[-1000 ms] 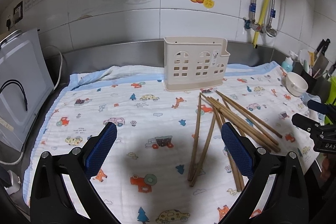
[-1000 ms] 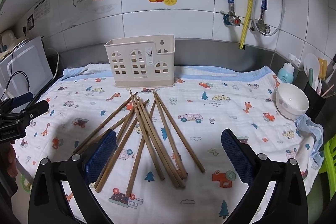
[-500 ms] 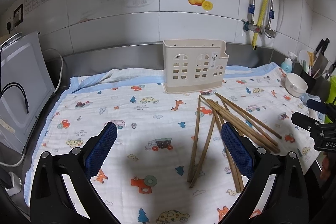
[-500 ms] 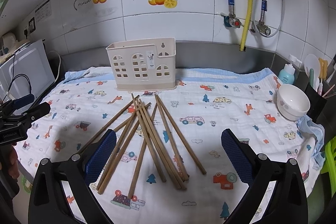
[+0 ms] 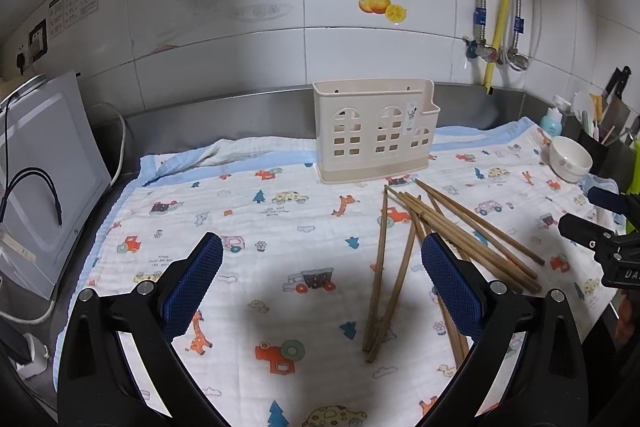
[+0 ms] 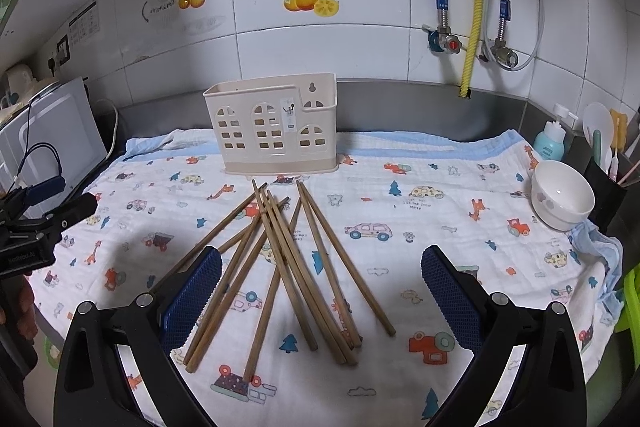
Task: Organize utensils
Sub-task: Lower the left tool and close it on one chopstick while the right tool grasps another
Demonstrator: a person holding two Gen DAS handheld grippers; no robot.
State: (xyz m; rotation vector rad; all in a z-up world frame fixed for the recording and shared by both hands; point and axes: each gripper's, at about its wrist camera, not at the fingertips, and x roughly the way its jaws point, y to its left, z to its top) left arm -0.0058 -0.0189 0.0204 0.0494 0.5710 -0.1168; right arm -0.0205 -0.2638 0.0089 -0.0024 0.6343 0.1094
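We've got both tools up over the counter, and nothing is in either of them. Our left gripper has its blue pads spread wide apart above the printed cloth, over a bare patch with only cartoon cars and trees under it. Our right gripper is spread just as wide, and it hangs right over the near ends of the chopsticks.

Those chopsticks lie loose on the cloth in a crossed fan, the far tips bunched close together just in front of the holder, the near ends splayed out toward us. From the left wrist view the same pile sits to the right of our left gripper, with its right pad overlapping a few sticks in the picture; we cannot tell whether it touches them.

The cream holder stands upright at the far side of the cloth, near the steel backsplash, and we see no sticks rising from its top. Off to the right a white bowl sits at the cloth's edge, with a blue soap bottle behind it. On the left a white appliance stands beside the cloth.
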